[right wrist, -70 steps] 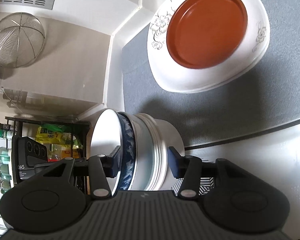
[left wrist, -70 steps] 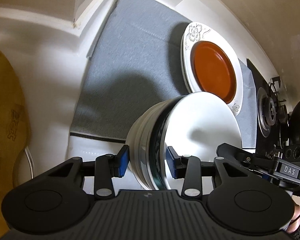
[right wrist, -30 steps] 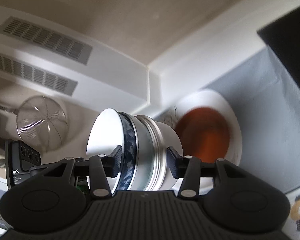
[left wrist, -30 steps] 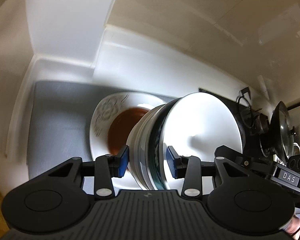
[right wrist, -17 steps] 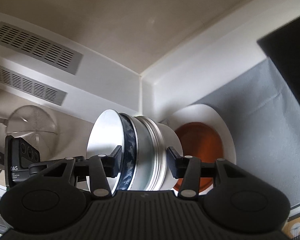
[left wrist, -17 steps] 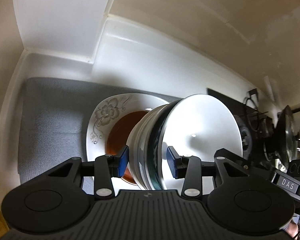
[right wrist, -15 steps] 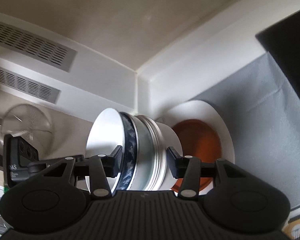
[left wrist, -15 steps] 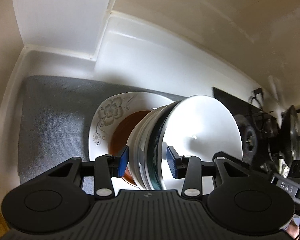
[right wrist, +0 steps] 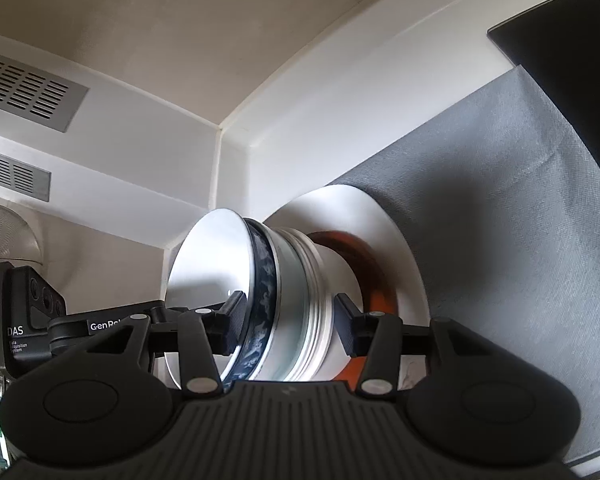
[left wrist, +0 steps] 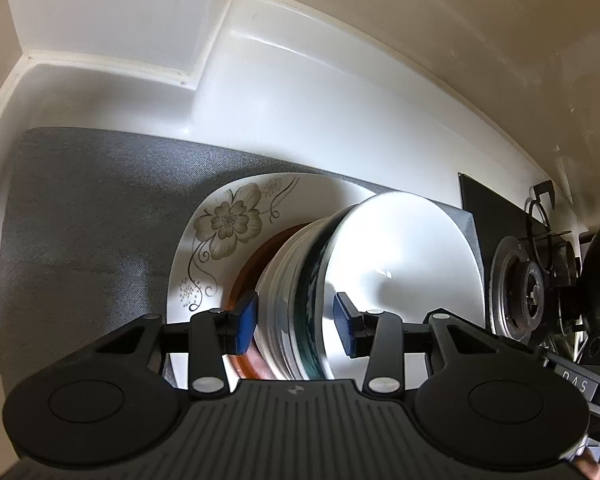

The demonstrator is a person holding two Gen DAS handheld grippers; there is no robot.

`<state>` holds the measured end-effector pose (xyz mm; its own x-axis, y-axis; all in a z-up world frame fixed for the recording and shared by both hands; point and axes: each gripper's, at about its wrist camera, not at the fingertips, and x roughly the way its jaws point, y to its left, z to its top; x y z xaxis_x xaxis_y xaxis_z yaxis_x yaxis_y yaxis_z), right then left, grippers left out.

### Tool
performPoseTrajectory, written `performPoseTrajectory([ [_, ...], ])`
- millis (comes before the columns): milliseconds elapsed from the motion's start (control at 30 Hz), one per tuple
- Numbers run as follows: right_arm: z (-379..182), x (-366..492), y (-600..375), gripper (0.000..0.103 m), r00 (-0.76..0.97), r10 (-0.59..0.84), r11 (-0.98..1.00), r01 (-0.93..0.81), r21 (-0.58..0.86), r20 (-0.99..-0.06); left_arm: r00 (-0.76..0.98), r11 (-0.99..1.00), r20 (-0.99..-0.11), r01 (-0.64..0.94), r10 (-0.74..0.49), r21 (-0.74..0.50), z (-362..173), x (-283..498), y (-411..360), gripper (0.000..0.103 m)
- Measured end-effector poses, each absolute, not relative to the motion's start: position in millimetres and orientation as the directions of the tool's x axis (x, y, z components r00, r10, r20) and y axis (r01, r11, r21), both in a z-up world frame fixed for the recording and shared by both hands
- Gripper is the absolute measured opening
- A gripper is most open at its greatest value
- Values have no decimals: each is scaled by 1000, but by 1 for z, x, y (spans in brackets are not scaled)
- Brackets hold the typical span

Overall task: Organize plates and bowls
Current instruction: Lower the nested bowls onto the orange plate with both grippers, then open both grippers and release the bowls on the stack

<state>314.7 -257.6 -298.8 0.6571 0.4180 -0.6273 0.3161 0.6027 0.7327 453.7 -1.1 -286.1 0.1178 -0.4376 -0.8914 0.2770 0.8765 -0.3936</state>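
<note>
A stack of nested bowls (left wrist: 380,280), white with one dark blue-patterned bowl, is held between both grippers. My left gripper (left wrist: 296,326) grips the stack's rims on one side. My right gripper (right wrist: 290,320) grips the same stack (right wrist: 284,308) from the opposite side. The stack's base is at the brown plate (left wrist: 252,276), which lies on a white flower-patterned plate (left wrist: 224,224) on the grey mat (left wrist: 88,208). I cannot tell whether the base touches the brown plate (right wrist: 374,272).
White counter walls meet in a corner behind the mat (right wrist: 520,208). A black gas stove with a burner (left wrist: 528,280) is to the right in the left wrist view. A wire strainer (right wrist: 4,240) hangs at the left in the right wrist view.
Both grippers carried the bowl stack over the mat and lowered it onto the brown plate; the plates now sit directly behind the stack's base.
</note>
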Motion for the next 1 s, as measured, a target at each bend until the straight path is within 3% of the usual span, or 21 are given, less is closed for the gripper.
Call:
performPoseTrajectory([
  [267,-306,316,-257,51,646,403,638,310,705,-648,201,864,-865,328,-460,-382,-287,444,3,38],
  [333,-302,311,-255,54,654,382,640,322,697,-653,270,873,-849,325,-455,-364,-280,435,9,44],
  [500,-264,280,-240,68,672,234,740,346,577,-703,446,914,-807,298,-388,-275,-246,401,31,74],
  [600,-232,255,-219,80,680,139,815,334,473,-720,508,929,-787,295,-350,-222,-220,374,42,86],
  [667,-216,240,-204,82,673,76,852,340,399,-735,517,930,-783,301,-347,-212,-205,355,46,92],
  [767,-198,221,-182,85,618,-50,873,408,266,-784,515,942,-803,292,-299,-163,-185,326,45,93],
  [900,-173,191,-160,85,646,-38,900,354,255,-762,544,946,-793,300,-274,-121,-155,280,37,93],
  [1000,-152,171,-148,94,628,-73,921,341,190,-775,553,945,-788,309,-269,-105,-129,243,30,93],
])
